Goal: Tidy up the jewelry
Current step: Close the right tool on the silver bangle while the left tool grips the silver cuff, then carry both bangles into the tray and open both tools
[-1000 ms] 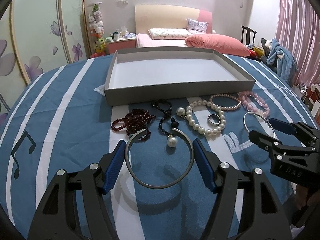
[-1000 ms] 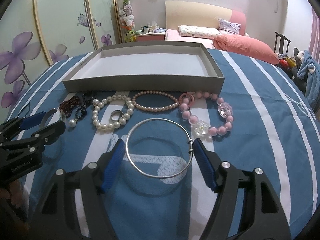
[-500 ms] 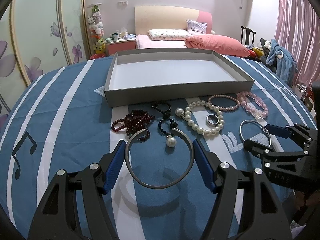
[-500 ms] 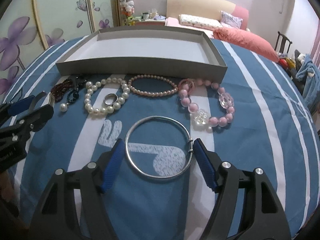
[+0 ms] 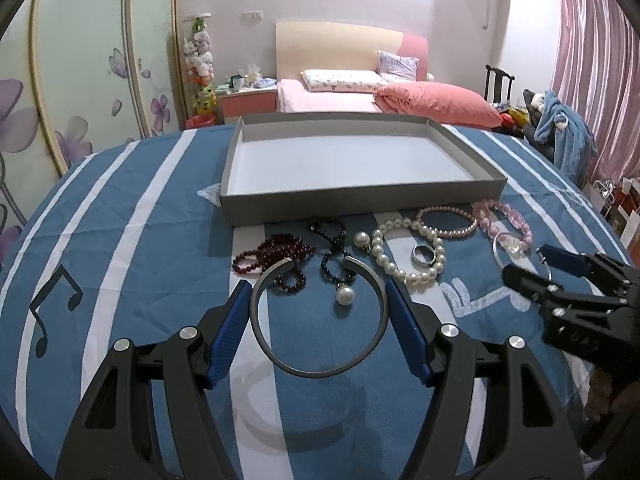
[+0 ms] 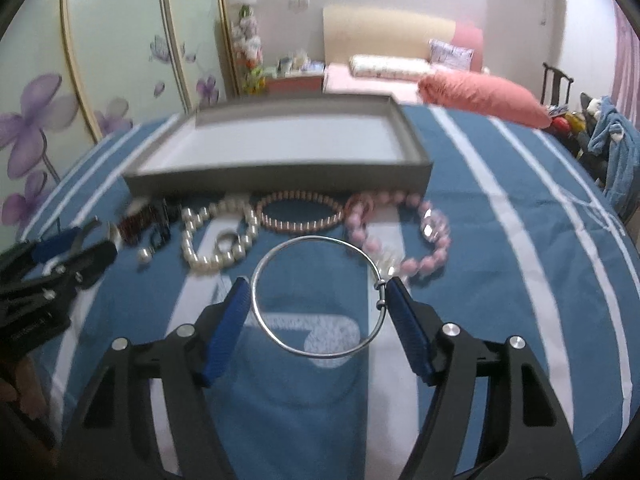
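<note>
Left hand-held gripper (image 5: 318, 312) pinches the open bangle (image 5: 319, 319) between its pads; right hand-held gripper (image 6: 318, 306) pinches the thin ring bangle (image 6: 320, 297) (tray (image 5: 352, 200) beyond).

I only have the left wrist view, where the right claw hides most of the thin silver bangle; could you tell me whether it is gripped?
Observer: Yes. In the right wrist view the right claw has a blue pad against each side of the thin silver bangle.
Operator: Thank you. Where is its clasp?
Observer: The clasp sits at the tip of the right-hand pad.
Operator: Is it clear of other pieces?
Observer: Its far arc crosses the pink bead bracelet in the image; blur hides whether they touch.
</note>
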`<state>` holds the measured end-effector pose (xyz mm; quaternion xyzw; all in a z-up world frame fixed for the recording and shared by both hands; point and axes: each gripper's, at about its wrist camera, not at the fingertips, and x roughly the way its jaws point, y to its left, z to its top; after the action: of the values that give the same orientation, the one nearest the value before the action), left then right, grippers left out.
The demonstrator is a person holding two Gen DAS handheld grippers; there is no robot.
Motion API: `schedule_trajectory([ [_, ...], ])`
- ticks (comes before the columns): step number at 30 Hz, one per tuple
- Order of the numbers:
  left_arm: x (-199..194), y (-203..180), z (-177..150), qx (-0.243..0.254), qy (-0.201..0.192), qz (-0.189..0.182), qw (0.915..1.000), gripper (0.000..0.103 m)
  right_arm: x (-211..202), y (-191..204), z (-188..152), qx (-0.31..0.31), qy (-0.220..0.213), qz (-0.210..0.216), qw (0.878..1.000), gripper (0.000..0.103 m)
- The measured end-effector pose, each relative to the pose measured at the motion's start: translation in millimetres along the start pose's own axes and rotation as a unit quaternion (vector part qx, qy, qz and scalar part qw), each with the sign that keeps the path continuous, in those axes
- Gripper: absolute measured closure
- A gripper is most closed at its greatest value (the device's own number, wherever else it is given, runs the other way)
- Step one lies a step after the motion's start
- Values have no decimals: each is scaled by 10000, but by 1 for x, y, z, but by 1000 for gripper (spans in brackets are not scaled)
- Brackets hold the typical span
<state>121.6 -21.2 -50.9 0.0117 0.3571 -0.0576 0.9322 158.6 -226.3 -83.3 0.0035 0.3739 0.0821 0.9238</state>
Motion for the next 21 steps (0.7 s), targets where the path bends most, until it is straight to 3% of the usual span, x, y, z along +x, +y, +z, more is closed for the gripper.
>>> schedule_trajectory([
  [5,-14,-4,6,-40,-394,117,9991,35,-25,2,8,112,-728,-97,9972,35],
  [12,-28,-6,30,-124,-997,214,9947,35,-57,3,32,179,-1845,-293,9822,35],
  [21,-17,-9,68,-104,-1502,427,9877,35,-47,-3,64,282,-2401,-571,9686,35],
])
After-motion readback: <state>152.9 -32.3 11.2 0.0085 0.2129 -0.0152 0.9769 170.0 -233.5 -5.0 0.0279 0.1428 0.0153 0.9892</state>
